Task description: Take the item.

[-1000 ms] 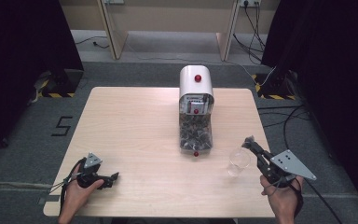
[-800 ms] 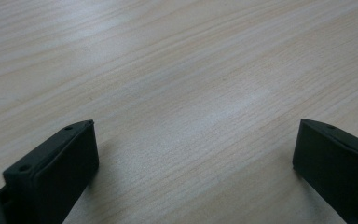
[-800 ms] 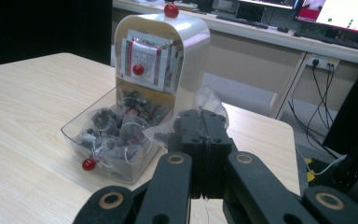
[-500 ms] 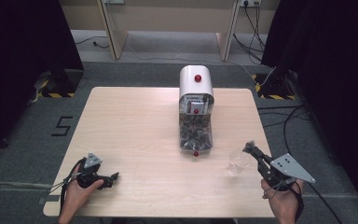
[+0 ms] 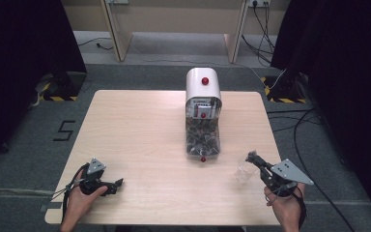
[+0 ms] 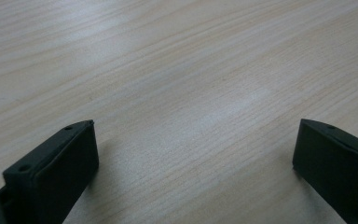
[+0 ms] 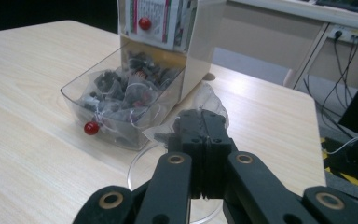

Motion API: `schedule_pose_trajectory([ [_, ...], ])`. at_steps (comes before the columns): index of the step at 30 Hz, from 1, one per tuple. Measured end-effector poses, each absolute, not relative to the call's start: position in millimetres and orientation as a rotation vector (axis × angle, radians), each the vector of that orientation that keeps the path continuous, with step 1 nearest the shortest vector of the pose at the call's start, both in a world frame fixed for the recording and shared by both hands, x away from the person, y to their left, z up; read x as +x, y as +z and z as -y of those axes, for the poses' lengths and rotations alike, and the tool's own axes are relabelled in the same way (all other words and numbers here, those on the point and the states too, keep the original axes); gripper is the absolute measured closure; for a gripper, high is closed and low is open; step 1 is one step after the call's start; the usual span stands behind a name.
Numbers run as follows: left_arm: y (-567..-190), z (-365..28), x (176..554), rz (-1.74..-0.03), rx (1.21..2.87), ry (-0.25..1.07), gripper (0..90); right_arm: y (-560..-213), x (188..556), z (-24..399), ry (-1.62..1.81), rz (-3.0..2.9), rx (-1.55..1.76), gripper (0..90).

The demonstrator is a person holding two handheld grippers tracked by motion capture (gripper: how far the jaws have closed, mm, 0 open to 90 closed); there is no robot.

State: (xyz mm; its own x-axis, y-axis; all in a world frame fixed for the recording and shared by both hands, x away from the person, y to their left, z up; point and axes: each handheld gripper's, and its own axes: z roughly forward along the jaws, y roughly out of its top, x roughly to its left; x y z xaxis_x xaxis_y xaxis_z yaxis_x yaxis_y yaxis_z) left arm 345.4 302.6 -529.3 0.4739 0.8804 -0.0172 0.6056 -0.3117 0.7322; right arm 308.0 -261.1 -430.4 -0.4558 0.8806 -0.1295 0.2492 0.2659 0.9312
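— What's the right gripper (image 7: 200, 122) got?
— Its jaws are clenched on a small clear sachet (image 7: 205, 105), over the clear cup (image 5: 244, 172) beside the dispenser (image 5: 203, 96). It has sunk lower than a second ago.
— And the left gripper (image 5: 107, 185)?
— Jaws wide apart, holding nothing, on the table (image 5: 140, 130).
— Any writing?
— The dispenser's label is too small to read.
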Motion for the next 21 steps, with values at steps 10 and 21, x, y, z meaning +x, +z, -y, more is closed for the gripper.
schedule_pose_trajectory([
  [10, -529.3, -302.7, 345.4, -1.227, 2.037, 0.514, 0.0, -443.3, 315.0, 258.4, 1.170, -1.906, 1.040, 90.0],
  [21, -529.3, -302.7, 345.4, -1.227, 2.037, 0.514, 0.0, -449.1, 317.1, 257.2, 1.139, -1.937, 1.039, 90.0],
])
